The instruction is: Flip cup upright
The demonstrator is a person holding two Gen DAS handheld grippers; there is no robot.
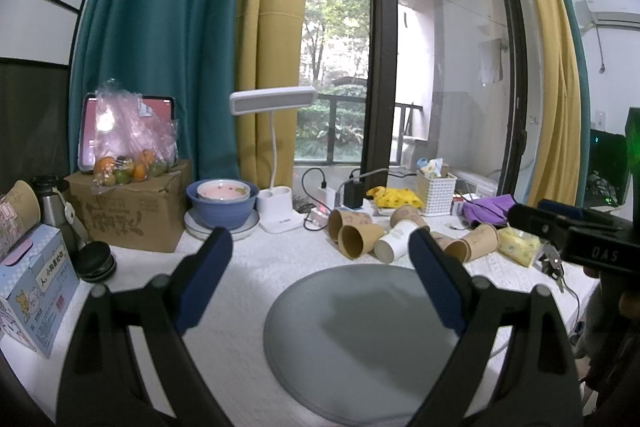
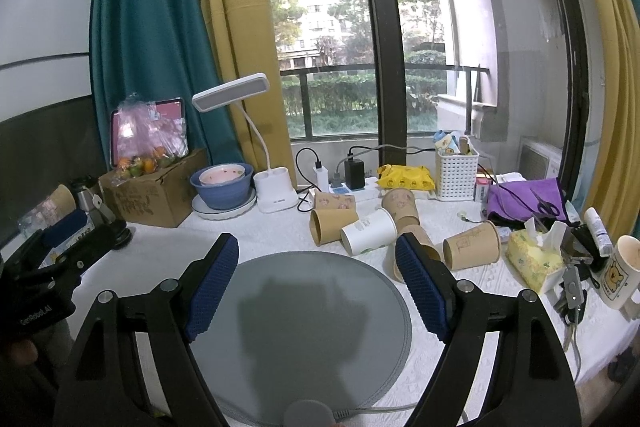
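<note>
A bench (image 2: 280, 239) under a white textured cloth stands before a tall window with teal and yellow curtains. A round grey mat (image 2: 304, 311) lies at its near edge. Beyond the mat, a cluster of brown paper cups (image 2: 334, 225) and one white paper cup (image 2: 370, 231) lie tipped on their sides. The left tongs (image 1: 320, 255) and right tongs (image 2: 316, 259) hover above the mat, both spread wide and holding nothing.
</note>
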